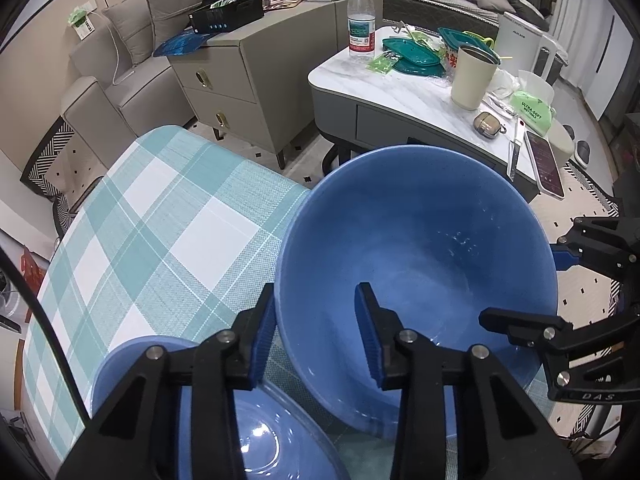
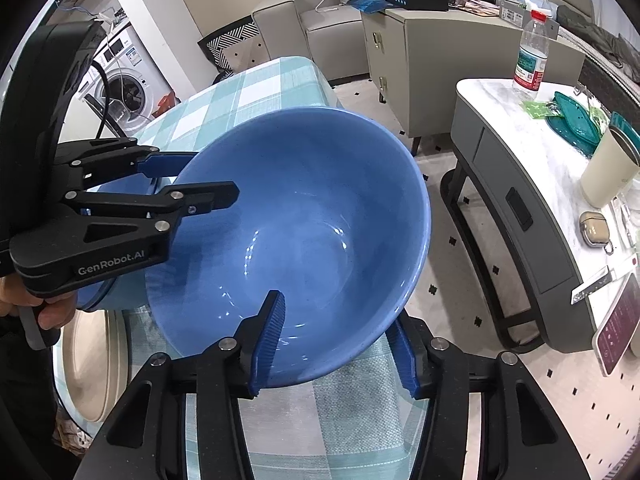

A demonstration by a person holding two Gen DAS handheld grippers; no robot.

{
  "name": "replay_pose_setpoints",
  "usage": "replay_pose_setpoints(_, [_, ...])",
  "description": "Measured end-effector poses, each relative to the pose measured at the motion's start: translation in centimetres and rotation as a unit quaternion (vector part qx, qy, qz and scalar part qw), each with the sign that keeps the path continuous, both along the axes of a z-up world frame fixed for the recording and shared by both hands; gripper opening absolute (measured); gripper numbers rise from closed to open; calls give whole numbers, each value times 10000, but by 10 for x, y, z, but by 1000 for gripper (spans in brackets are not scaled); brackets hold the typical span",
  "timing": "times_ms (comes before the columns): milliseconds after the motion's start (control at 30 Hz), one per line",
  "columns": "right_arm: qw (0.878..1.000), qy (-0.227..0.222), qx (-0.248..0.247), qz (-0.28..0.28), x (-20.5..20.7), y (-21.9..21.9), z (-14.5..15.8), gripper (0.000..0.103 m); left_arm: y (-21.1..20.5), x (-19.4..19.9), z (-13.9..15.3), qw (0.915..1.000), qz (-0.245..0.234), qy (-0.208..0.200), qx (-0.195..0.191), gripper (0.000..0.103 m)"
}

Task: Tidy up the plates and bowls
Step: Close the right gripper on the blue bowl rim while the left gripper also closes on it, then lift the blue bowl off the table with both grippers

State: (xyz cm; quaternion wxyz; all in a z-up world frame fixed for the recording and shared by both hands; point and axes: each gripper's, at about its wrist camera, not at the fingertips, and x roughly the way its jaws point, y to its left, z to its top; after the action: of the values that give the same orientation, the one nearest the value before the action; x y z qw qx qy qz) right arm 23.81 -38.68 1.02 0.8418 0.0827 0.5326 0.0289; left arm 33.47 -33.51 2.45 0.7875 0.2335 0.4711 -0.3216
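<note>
Both grippers, left and right, straddle the big bowl's rim, seemingly clamped. A smaller bowl at lower left and a plate remain unstacked.

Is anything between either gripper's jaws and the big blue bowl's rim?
Nothing visible. The left gripper and right gripper each straddle the big blue bowl at its rim, one finger inside, one outside, on opposite sides.

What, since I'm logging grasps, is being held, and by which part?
The large blue bowl sits between the fingers of the left hand-held gripper and right hand-held gripper, each straddling its rim; whether they clamp it cannot be told.
</note>
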Motion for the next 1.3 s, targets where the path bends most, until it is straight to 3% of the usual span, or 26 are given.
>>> replay_pose_setpoints(367, [9991,39,297,-303,2,-17,1,48,-2,-3,2,10000,-22,59,-71,34])
replay_pose_setpoints(1100, [9985,57,359,-410,4,-23,2,48,-3,-4,1,9999,-14,92,-89,34])
replay_pose_setpoints(1300, [9976,22,402,-560,4,-31,4,32,-3,-3,2,9999,15,88,-114,34])
